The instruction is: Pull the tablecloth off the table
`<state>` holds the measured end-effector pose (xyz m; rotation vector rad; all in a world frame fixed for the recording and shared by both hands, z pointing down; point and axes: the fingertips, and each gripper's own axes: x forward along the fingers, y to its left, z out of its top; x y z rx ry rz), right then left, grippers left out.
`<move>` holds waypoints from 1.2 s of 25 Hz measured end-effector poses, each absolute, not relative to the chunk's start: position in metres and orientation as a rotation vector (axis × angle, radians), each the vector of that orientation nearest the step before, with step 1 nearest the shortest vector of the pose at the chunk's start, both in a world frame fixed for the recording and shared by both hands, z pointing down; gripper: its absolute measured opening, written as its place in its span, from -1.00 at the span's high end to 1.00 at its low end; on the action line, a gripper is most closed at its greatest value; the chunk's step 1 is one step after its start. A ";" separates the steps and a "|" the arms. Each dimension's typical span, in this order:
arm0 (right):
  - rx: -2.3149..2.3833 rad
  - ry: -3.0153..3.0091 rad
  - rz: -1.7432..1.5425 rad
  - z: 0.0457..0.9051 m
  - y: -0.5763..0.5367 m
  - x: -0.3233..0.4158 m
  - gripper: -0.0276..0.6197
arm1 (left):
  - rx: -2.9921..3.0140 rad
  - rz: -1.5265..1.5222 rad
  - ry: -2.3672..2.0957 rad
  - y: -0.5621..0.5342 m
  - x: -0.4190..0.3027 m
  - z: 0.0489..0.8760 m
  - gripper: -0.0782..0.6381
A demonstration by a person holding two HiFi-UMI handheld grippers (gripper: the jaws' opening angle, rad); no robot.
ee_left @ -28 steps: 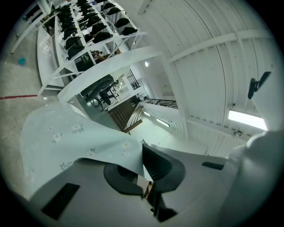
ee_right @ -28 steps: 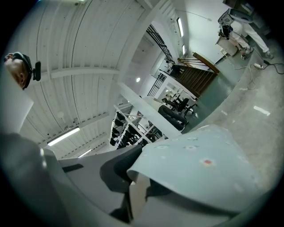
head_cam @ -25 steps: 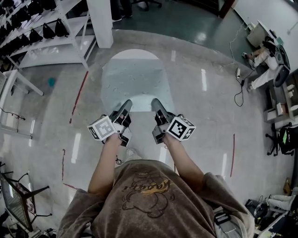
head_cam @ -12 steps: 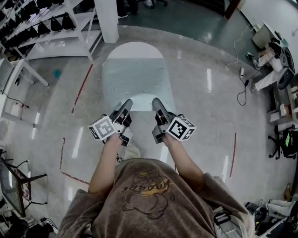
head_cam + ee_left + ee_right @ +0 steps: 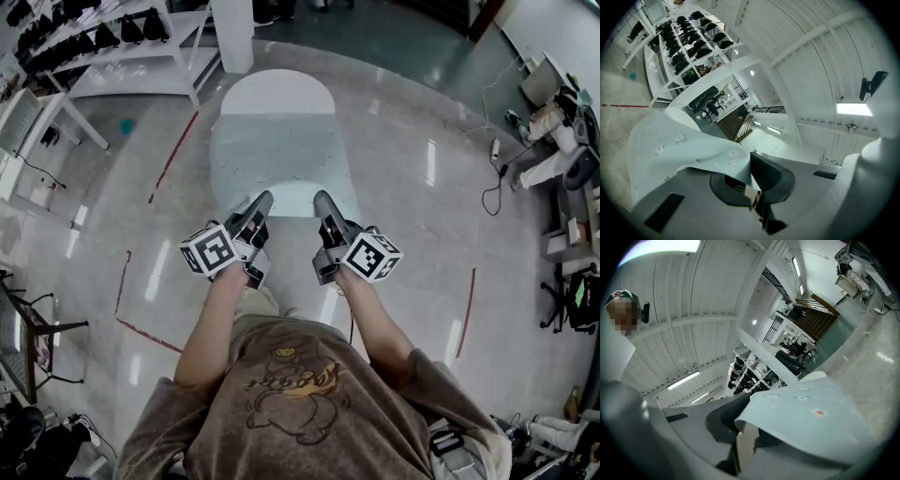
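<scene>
A pale blue tablecloth [image 5: 277,150] with small flower prints lies over a white table [image 5: 277,92], whose rounded far end shows bare. My left gripper [image 5: 262,200] is shut on the cloth's near edge at the left. My right gripper [image 5: 322,198] is shut on the same edge at the right. In the left gripper view the tablecloth [image 5: 670,145] runs out from between the left gripper's [image 5: 750,164] dark pads. The right gripper view shows the tablecloth [image 5: 815,420] pinched in the right gripper [image 5: 742,430] and spreading away. Both grippers point level, side by side.
White shelving [image 5: 112,42] with dark items stands at the back left, next to a white pillar [image 5: 232,33]. Red tape lines [image 5: 173,155] mark the polished floor. Cables and equipment [image 5: 562,122] crowd the right side. A black chair frame [image 5: 28,337] stands at the left.
Both grippers have drawn back toward me with the cloth's edge held. More of the table's bare white far end shows than before.
</scene>
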<state>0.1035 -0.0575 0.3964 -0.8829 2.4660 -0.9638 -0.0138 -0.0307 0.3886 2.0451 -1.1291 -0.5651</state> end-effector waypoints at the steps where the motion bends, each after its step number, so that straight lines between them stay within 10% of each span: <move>1: -0.882 2.470 -0.959 0.395 -0.053 0.104 0.82 | 2.045 -0.560 -1.133 -0.026 -0.014 0.388 0.73; 30: -1.063 2.586 -0.658 0.298 0.010 0.090 0.79 | 2.285 -0.538 -1.130 0.035 -0.023 0.281 0.72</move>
